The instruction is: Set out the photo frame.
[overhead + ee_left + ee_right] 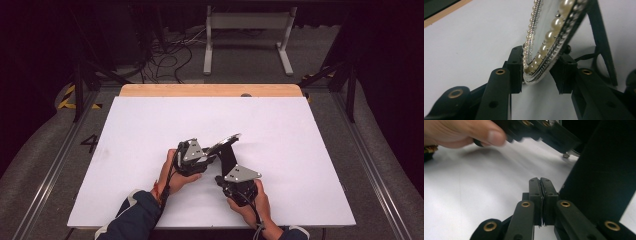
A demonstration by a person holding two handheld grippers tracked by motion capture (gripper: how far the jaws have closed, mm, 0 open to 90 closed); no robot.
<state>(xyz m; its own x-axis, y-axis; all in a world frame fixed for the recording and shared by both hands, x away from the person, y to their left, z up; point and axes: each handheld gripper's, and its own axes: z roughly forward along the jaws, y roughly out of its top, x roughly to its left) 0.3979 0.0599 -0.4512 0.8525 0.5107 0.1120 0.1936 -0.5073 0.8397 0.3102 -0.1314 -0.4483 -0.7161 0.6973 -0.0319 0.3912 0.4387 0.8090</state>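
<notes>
Left claw (537, 72) astride pearl-rimmed frame (546, 37), white table (150, 125)

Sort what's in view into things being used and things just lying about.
In use: pearl-rimmed frame; black stand behind it; left claw straddling the frame's rim; right claw, shut.
Lying about: cables on the floor; white metal rack beyond the table.

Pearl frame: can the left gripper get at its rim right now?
Probably yes. The frame's rim already sits between the left gripper's open jaws, with nothing else in between. The right gripper is shut beside the black stand, out of the way.
</notes>
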